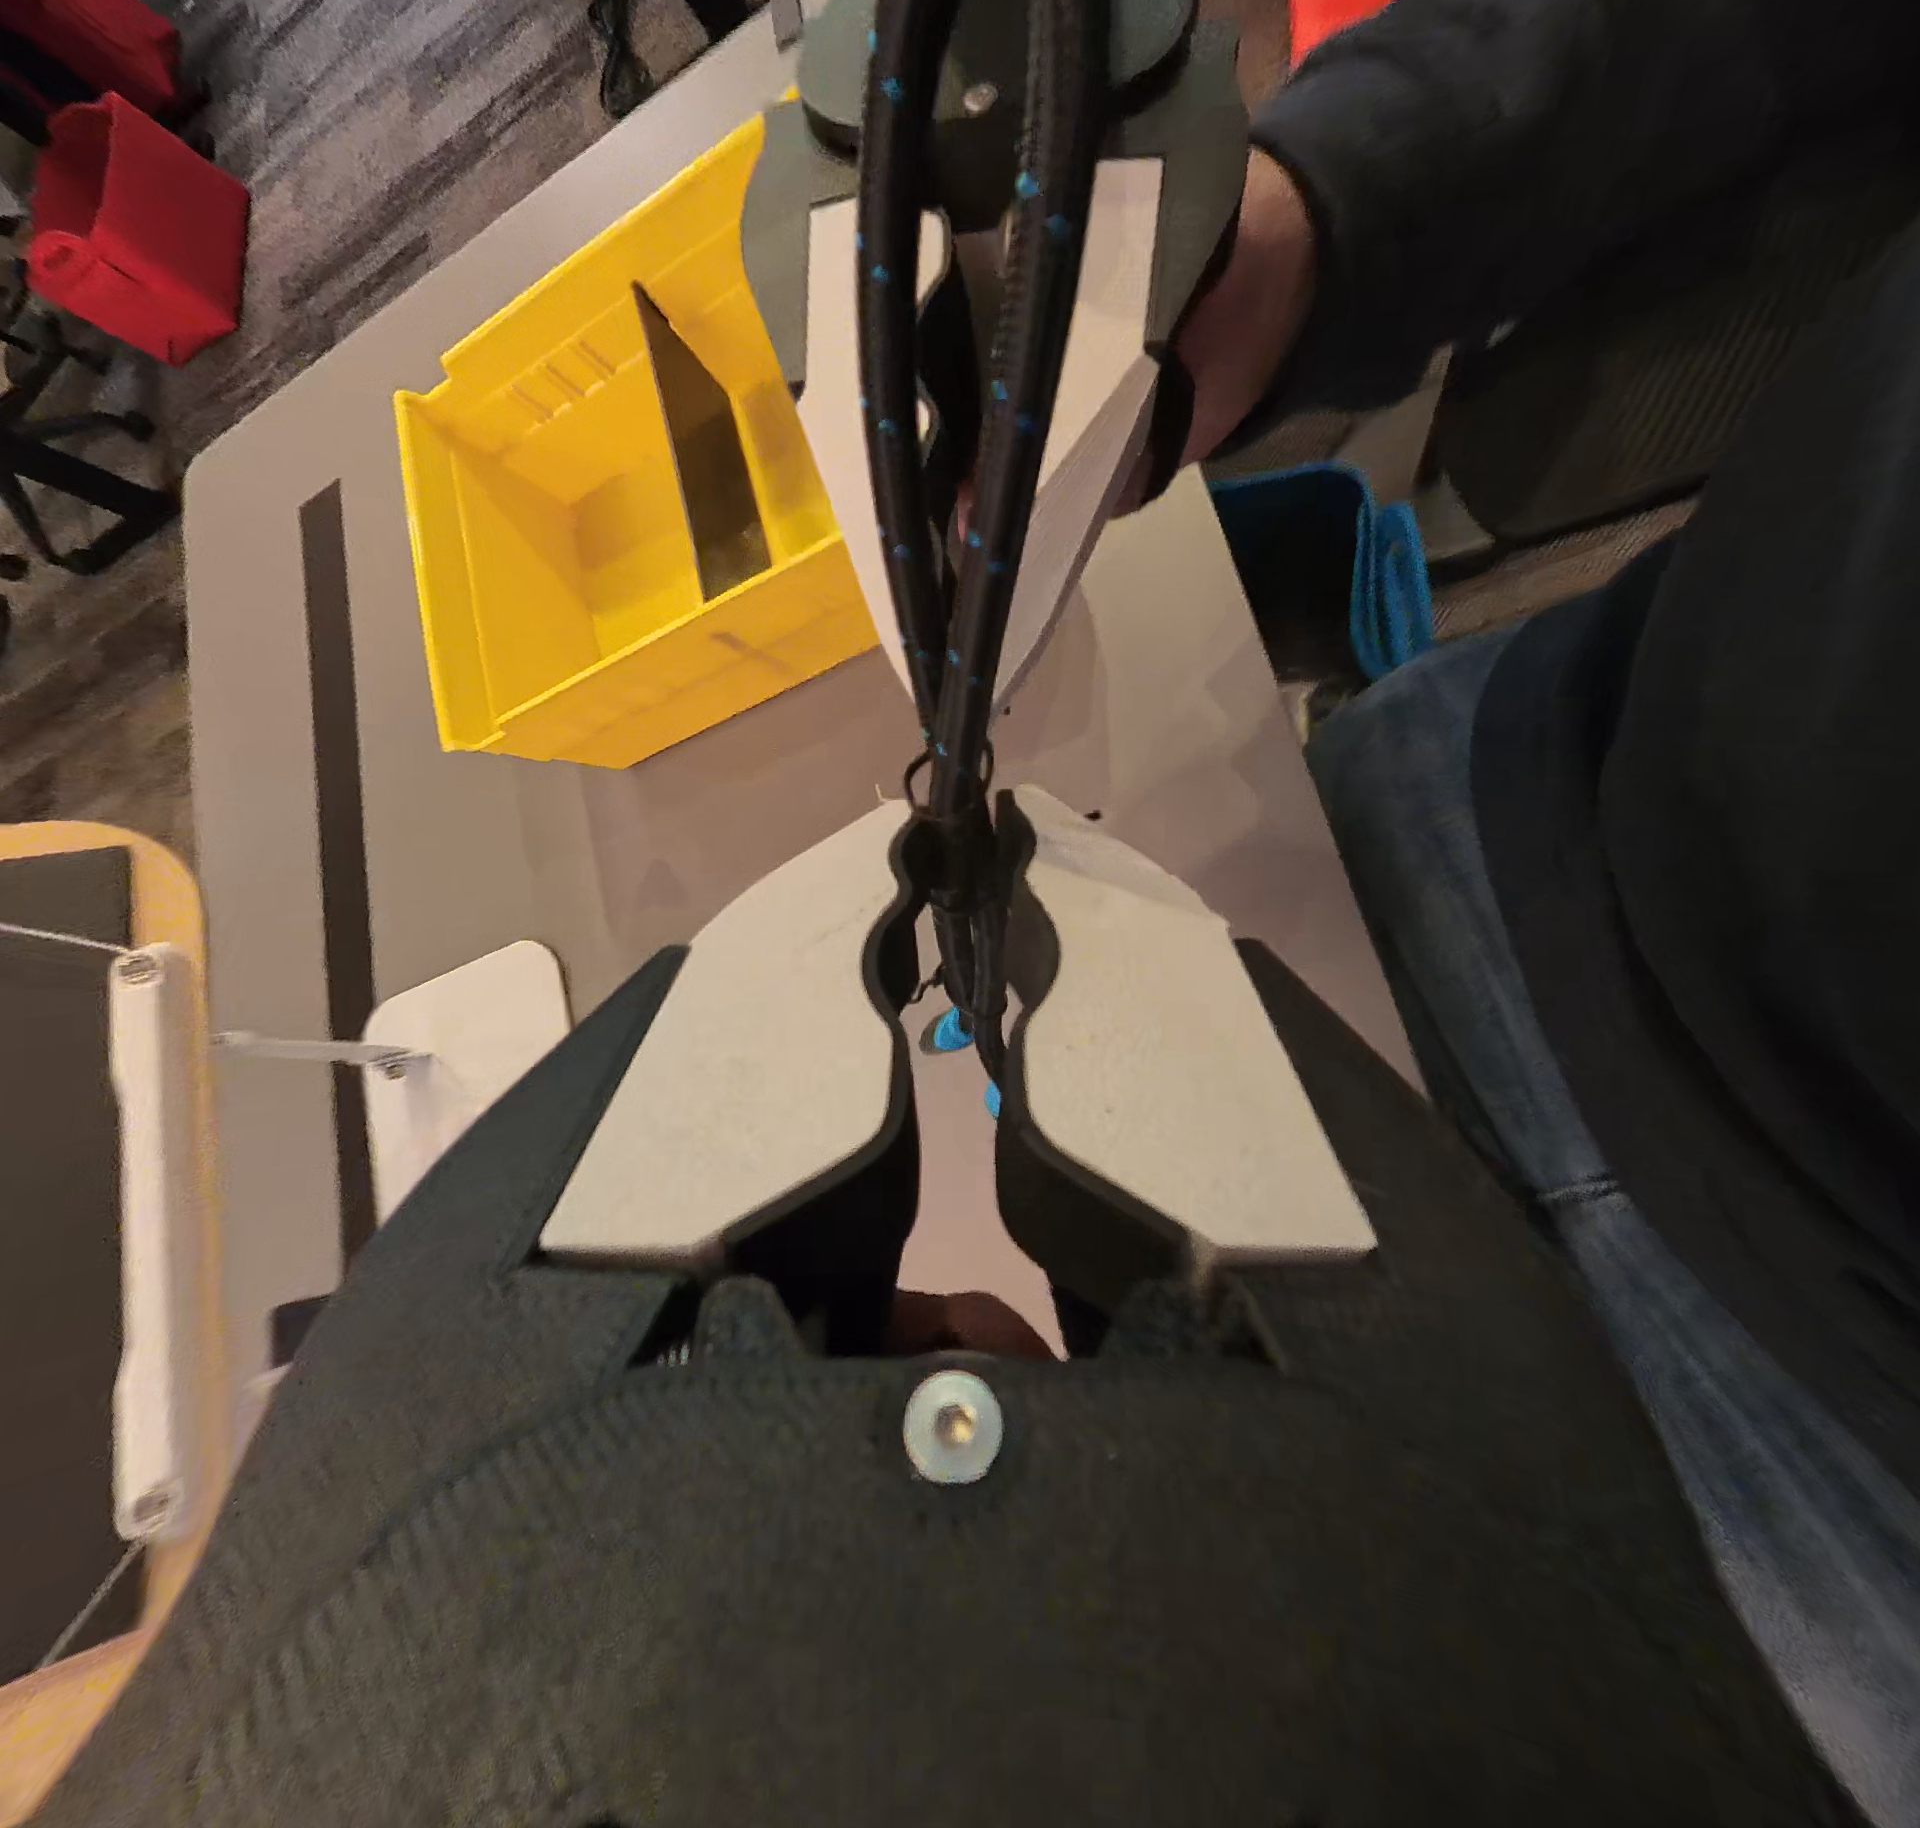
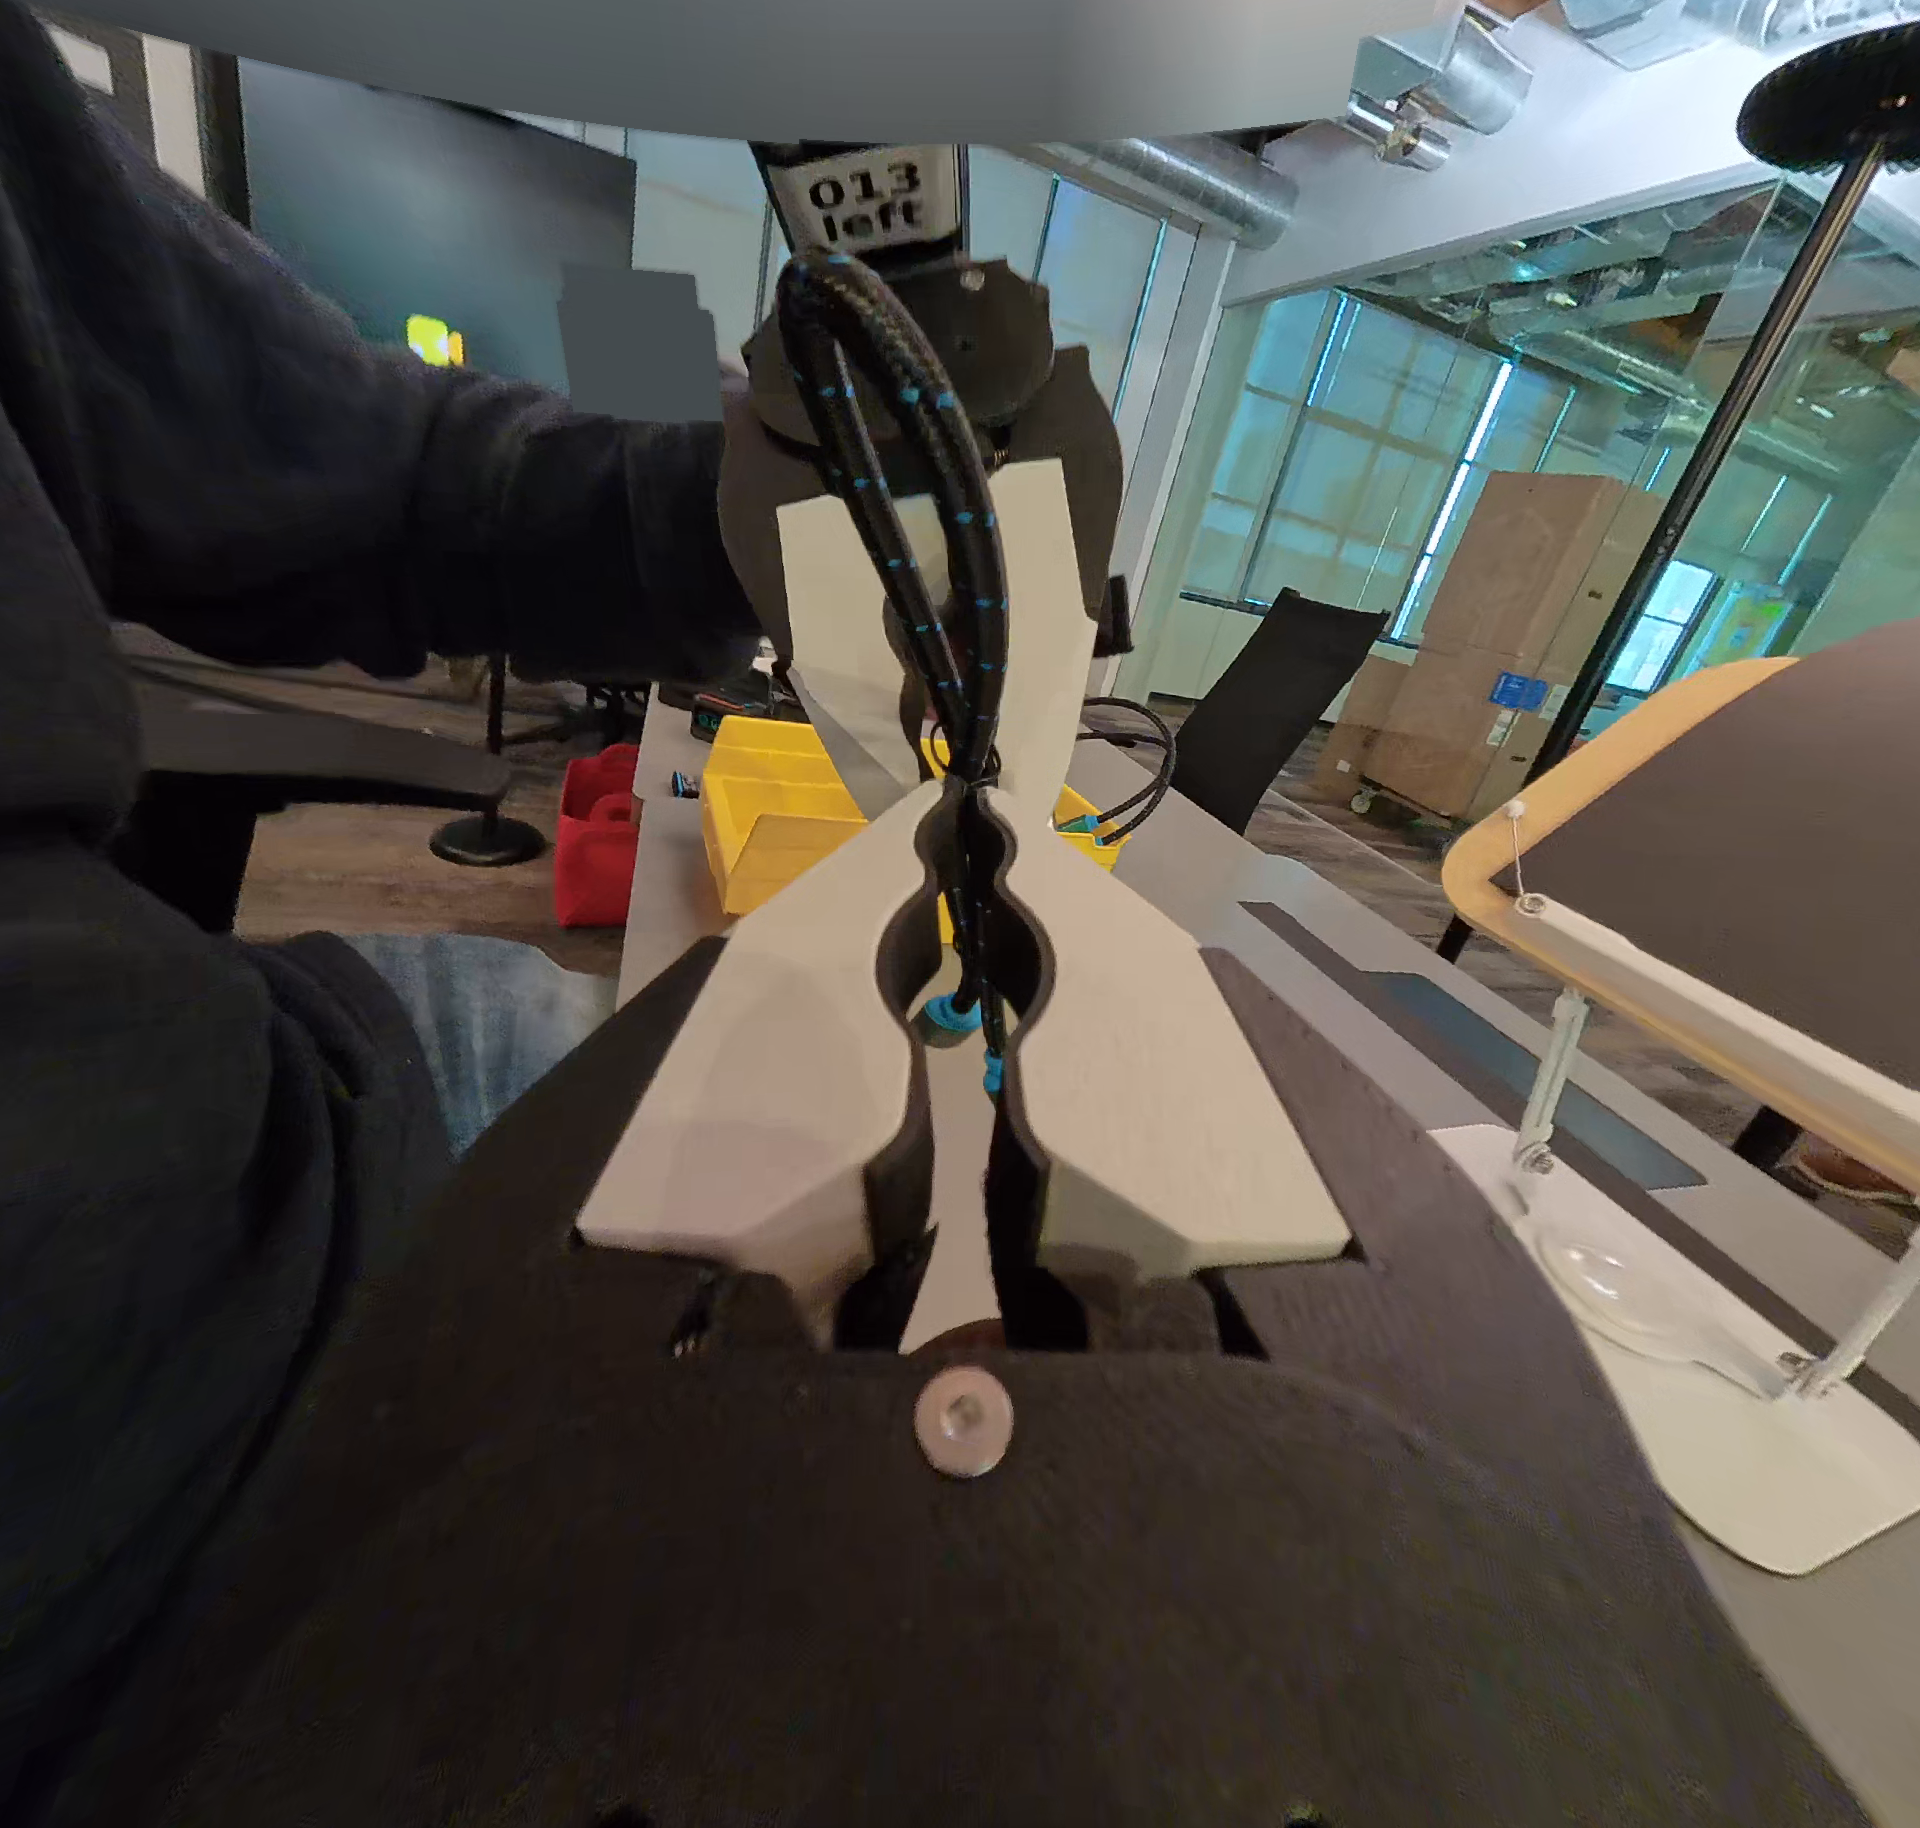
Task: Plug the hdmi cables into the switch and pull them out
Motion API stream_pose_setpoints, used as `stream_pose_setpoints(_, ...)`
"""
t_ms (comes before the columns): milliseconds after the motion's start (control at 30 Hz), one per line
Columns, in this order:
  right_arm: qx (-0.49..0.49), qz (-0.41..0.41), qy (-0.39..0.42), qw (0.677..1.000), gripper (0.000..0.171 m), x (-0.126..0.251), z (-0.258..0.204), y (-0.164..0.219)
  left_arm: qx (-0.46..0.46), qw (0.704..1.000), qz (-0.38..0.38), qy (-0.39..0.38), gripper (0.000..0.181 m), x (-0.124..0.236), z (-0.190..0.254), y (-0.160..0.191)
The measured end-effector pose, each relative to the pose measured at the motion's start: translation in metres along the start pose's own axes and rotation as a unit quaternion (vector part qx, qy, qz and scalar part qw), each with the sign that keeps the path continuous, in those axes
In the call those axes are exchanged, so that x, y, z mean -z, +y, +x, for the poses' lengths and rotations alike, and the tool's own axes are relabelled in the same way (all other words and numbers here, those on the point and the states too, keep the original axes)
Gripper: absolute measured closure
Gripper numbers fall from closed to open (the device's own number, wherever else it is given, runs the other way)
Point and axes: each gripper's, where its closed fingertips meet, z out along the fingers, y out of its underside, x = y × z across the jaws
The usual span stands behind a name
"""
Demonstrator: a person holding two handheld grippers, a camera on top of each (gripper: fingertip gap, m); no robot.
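A looped bundle of black braided HDMI cable with blue flecks (image 1: 883,324) hangs between both grippers. My left gripper (image 1: 961,833) is shut on the bundle at its tied end. My right gripper (image 2: 966,802) is shut on the same bundle and faces the left one tip to tip. The right gripper also shows in the left wrist view (image 1: 977,729), and the left gripper in the right wrist view (image 2: 961,770). The cable loop (image 2: 904,407) arches in front of the left gripper. Blue connector parts (image 2: 951,1015) sit between my right fingers. No switch is in view.
A yellow divided bin (image 1: 540,573) stands on the grey table (image 1: 270,635); another black cable (image 2: 1132,781) lies by it. A white stand base (image 2: 1766,1466) and wood-edged panel (image 2: 1558,760) are beside me. Red bags (image 1: 135,230) are on the floor. A person's legs (image 1: 1662,1259) are close. Less than 4 cm separates the two grippers' tips.
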Motion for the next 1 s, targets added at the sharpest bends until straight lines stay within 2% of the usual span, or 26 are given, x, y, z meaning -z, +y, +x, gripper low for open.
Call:
stream_pose_setpoints(200,-0.082,0.039,0.002,0.996,0.171,0.006,0.013,0.0,0.116,0.988,0.095,0.029,0.17,-0.004,-0.007,-0.007)
stream_pose_setpoints(367,-0.155,0.046,0.004,0.987,0.171,0.005,0.024,0.018,0.205,0.968,0.142,0.021,0.17,-0.017,-0.017,0.003)
stream_pose_setpoints(600,-0.146,0.009,0.01,0.989,0.171,0.001,0.025,0.038,0.22,0.961,0.164,-0.02,0.165,-0.021,-0.022,0.016)
stream_pose_setpoints(700,-0.144,0.007,0.012,0.989,0.171,0.0,0.025,0.04,0.204,0.966,0.156,-0.034,0.169,-0.023,-0.021,0.019)
stream_pose_setpoints(867,-0.128,0.025,0.009,0.991,0.171,-0.001,0.022,0.033,0.209,0.961,0.182,-0.012,0.17,-0.02,-0.016,0.016)
stream_pose_setpoints(1000,-0.089,0.002,0.013,0.996,0.171,-0.002,0.02,0.034,0.201,0.958,0.205,-0.011,0.17,-0.017,-0.014,0.016)
